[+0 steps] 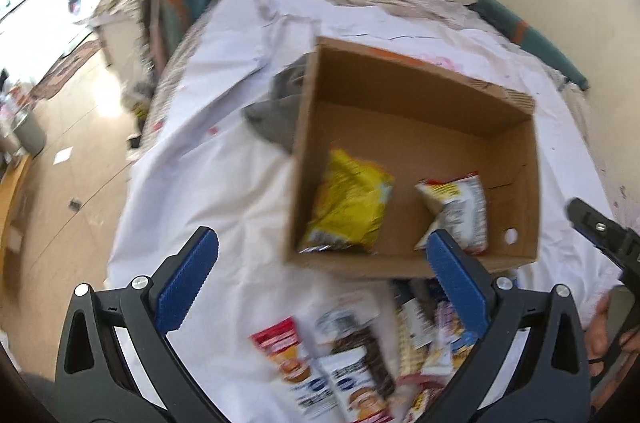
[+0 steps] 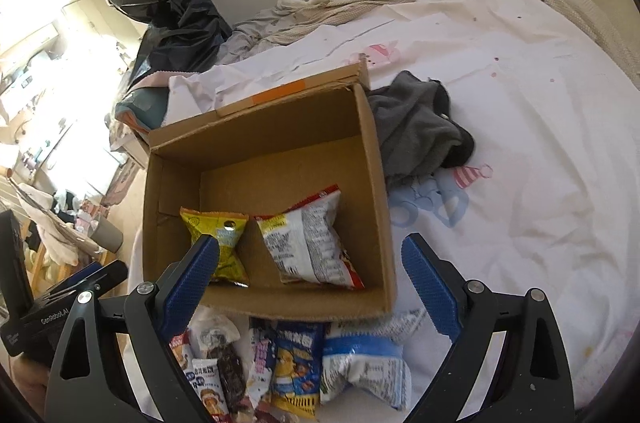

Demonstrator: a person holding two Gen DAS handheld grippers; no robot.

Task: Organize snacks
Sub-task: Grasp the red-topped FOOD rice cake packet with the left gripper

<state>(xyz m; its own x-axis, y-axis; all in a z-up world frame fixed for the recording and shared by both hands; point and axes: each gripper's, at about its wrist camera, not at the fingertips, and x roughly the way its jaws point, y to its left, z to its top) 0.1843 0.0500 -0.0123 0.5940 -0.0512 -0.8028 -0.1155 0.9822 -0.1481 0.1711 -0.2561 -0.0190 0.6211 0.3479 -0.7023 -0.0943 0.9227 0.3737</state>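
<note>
Left wrist view: white bed sheet (image 1: 192, 183), slightly blurred; wooden floor (image 1: 72, 159) at left. Gray cloth (image 1: 276, 115) against cardboard box (image 1: 400, 79). Yellow snack bag (image 1: 348, 203) and white-red snack bag (image 1: 460, 211) inside box. Left tool (image 1: 320, 279) spread apart, empty.

Right wrist view: black bag (image 2: 168, 11) beside bed. Loose snack packets (image 2: 296, 363) on sheet, just before box. Right tool (image 2: 312, 287) spread apart, empty.

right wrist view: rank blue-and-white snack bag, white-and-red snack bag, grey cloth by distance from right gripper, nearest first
1. blue-and-white snack bag, on the sheet just below the right gripper.
2. white-and-red snack bag, inside the cardboard box.
3. grey cloth, beyond the box's right wall.
</note>
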